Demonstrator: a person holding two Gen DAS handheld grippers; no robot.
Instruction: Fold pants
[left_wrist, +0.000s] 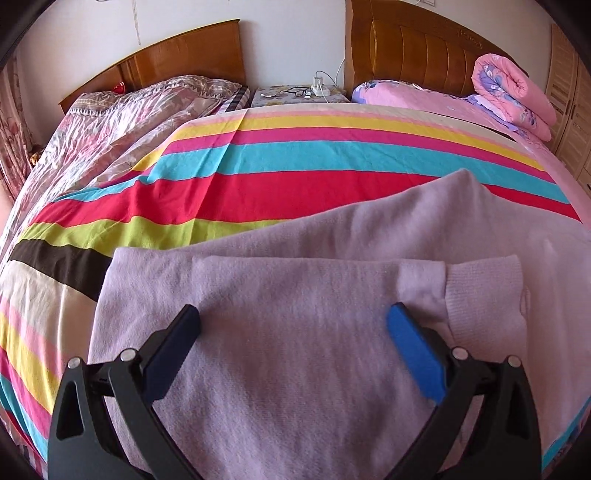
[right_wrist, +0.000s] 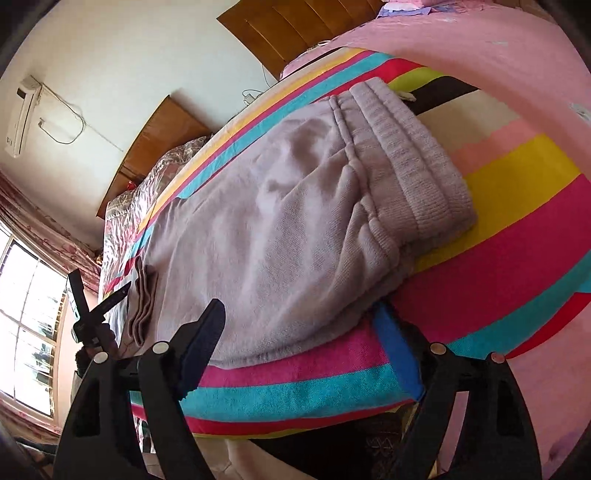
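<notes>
We found the bed (left_wrist: 535, 177) covered by a striped sheet (left_wrist: 295, 162), with lilac pants (left_wrist: 295, 325) lying folded upon it and a rolled pink quilt (left_wrist: 513, 92) near the headboard.

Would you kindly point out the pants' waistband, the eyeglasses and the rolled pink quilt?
waistband (right_wrist: 417, 155): right wrist view, ribbed middle.
eyeglasses (left_wrist: 300, 91): left wrist view, frame on nightstand.
rolled pink quilt (left_wrist: 511, 86): left wrist view, roll's outer side.

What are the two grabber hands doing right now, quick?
Left gripper: open, empty, above the soft lilac knitted pants.
Right gripper: open, holding nothing, at the near edge of the pants on the striped bedspread.
</notes>
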